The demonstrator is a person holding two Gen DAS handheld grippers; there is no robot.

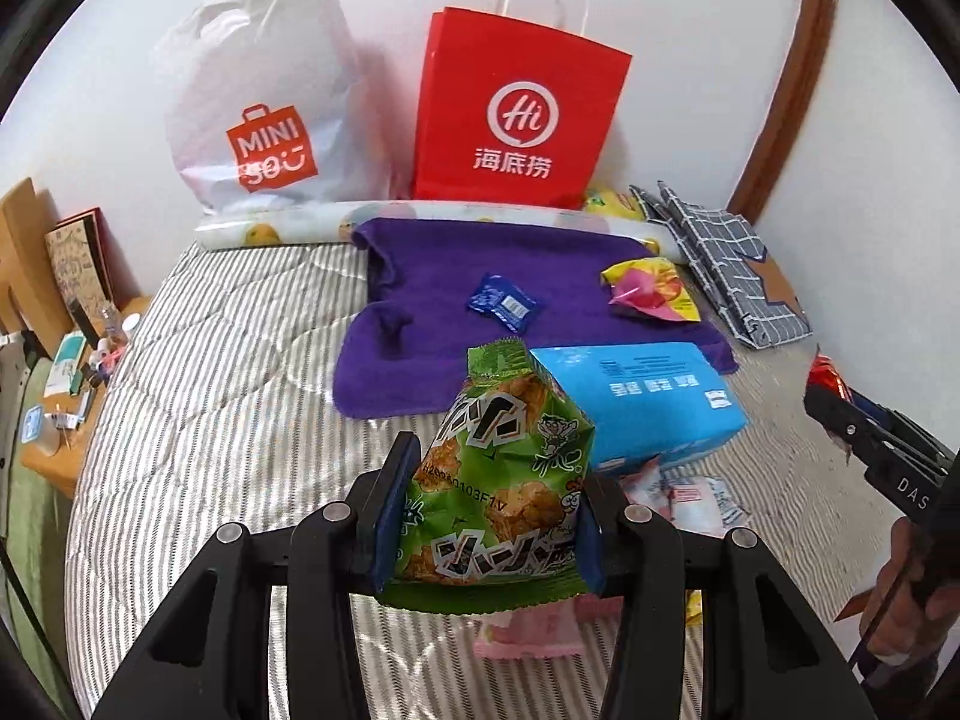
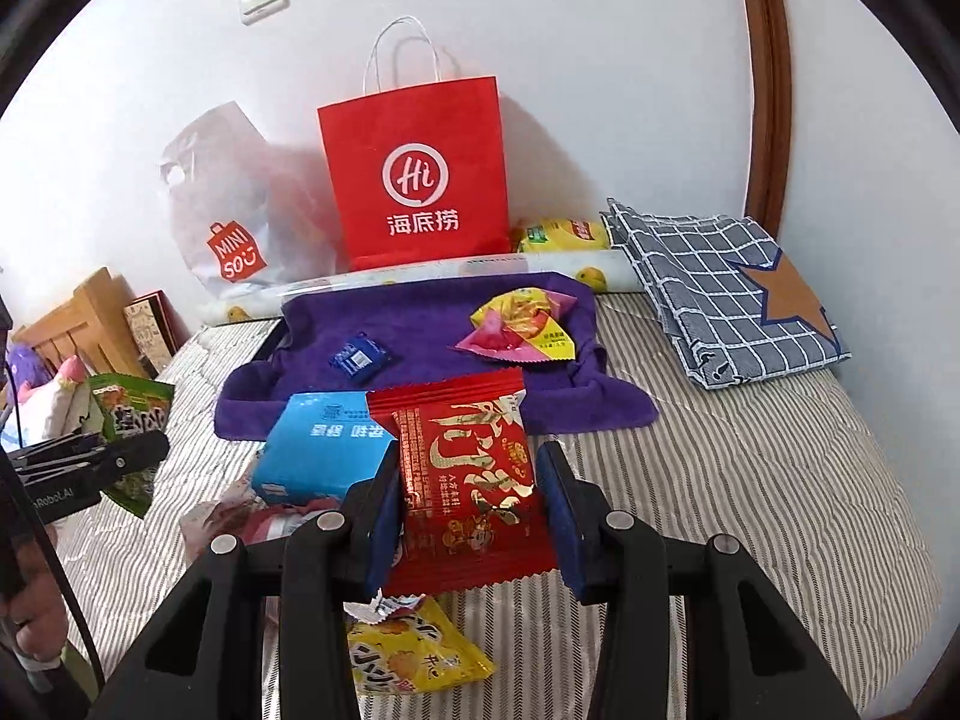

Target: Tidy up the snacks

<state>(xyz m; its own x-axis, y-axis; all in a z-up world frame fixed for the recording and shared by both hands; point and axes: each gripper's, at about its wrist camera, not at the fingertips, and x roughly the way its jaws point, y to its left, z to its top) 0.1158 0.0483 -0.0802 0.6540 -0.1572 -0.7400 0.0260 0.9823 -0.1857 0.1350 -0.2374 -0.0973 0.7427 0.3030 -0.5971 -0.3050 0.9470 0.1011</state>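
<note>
Snacks are lying scattered across a striped bed cover [image 2: 750, 480], and each handheld gripper is gripping one packet above it. The left gripper [image 1: 489, 516] is pinching a green snack bag [image 1: 504, 480] between its two blue pads, the bag standing upright and puffed at the centre of the left wrist view. The right gripper [image 2: 474, 516] is squeezing a red snack packet [image 2: 468, 480] the same way — held upright, gold lettering facing the camera.

In the right wrist view, a yellow snack packet [image 2: 414, 654] is lying on the cover at 6 o'clock, just below the red one. A light blue box [image 2: 318, 450] is sitting at 9 o'clock from the red packet, resting on some pale wrappers whose print is too blurred to read. A purple towel [image 2: 420, 324] is spreading out at 12 o'clock, carrying a small blue packet [image 2: 359, 357] and a crumpled pink-and-yellow wrapper [image 2: 522, 324], the two well apart.

Behind the towel a red paper bag [image 2: 420, 174] is standing upright against the wall, with a white plastic bag [image 2: 228, 210] leaning at its 9 o'clock side. A folded checked cloth [image 2: 720, 288] is lying at 2 o'clock — near the towel's corner, possibly touching it.
</note>
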